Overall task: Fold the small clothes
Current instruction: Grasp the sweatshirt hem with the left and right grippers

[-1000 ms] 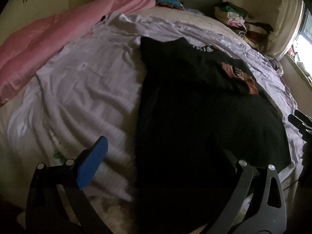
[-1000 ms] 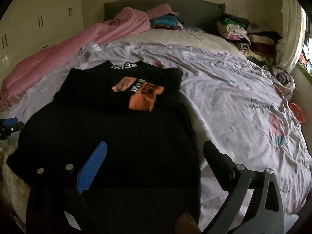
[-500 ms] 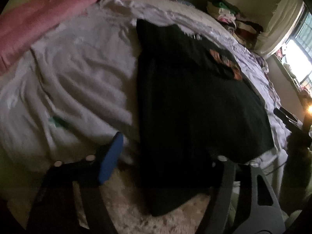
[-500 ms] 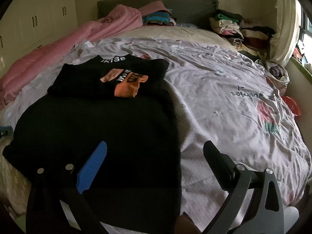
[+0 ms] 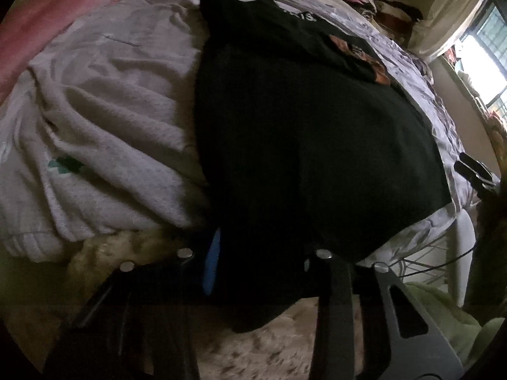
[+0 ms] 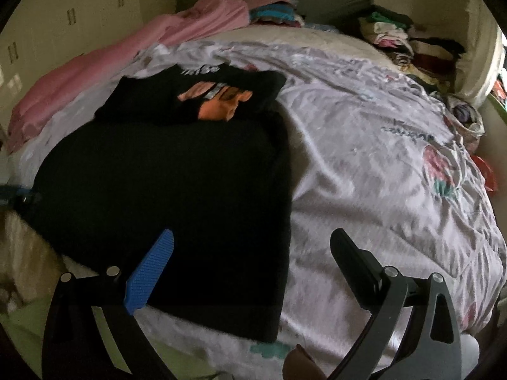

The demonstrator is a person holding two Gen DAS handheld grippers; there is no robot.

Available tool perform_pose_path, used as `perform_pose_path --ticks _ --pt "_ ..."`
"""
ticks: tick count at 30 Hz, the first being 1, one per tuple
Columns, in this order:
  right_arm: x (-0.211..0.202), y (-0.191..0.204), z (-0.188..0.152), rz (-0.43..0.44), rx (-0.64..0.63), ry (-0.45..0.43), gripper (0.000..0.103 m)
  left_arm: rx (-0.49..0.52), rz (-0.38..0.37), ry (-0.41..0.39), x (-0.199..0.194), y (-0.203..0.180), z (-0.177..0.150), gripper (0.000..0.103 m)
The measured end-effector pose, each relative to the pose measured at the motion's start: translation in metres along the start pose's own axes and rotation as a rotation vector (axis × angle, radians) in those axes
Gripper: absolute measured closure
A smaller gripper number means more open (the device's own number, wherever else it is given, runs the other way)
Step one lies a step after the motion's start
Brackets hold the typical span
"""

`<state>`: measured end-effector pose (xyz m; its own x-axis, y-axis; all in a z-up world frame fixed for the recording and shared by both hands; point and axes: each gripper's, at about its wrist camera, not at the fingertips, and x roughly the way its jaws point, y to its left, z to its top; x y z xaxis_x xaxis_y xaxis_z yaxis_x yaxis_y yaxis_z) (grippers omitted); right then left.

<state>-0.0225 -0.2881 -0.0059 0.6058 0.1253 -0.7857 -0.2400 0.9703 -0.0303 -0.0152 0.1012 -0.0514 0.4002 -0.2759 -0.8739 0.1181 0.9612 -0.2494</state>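
- Left wrist view: the left gripper (image 5: 263,272) was closing with the black garment's (image 5: 304,145) near hem between its jaws.
- The garment lay flat on the bed (image 6: 380,158).
- The right gripper (image 6: 253,262) hung open over its near corner.

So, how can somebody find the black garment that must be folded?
Look at the big bed with the pale printed quilt. On its near left side lies the black garment, spread flat. Unlike the pink blanket behind it, it is black with an orange print.
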Motion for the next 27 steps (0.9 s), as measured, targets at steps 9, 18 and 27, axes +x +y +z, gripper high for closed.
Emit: perform_pose_path --ticks 9,18,27 --pt "0.003 -0.006 -0.029 0.093 0.004 0.1 0.01 0.006 -0.014 0.028 0.007 -0.002 0.002 0.088" --pt "0.03 -0.014 -0.043 0.104 0.042 0.187 0.063 0.0 -0.013 0.021 0.009 -0.001 0.002 0.088" --pt "-0.01 -0.016 -0.02 0.165 0.027 0.014 0.096 -0.023 -0.06 -0.049 -0.014 0.002 0.007 0.097"
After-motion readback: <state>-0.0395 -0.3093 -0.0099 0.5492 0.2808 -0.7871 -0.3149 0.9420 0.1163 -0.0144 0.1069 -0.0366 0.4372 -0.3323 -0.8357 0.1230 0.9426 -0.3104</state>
